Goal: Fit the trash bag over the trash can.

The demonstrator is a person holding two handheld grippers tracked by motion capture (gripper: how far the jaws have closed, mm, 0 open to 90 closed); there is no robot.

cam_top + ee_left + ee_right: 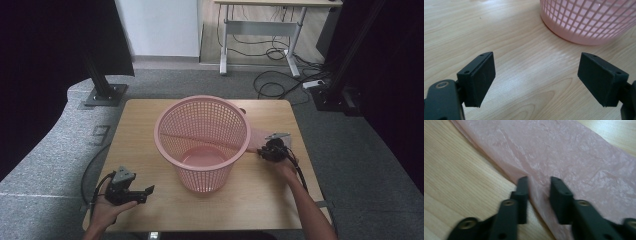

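A pink mesh basket (202, 131) stands upright in the middle of the wooden table (145, 120); its base (586, 25) lies ahead of my left gripper. A flat, thin pink plastic bag (255, 138) lies on the table against the basket's right side. My right gripper (262, 150) is at the bag's near edge, its jaws narrowed with a gap between them. In the right gripper view the bag (564, 152) has its edge running between the jaws of that gripper (539, 181). My left gripper (148, 190) rests wide open at the front left, with bare wood between its jaws (536, 72).
The table's front edge lies just behind both hands. On the grey carpet beyond the table stand a black stand base (104, 95) at the left, a desk frame (260, 37) with loose cables at the back, and another black base (334, 97) at the right.
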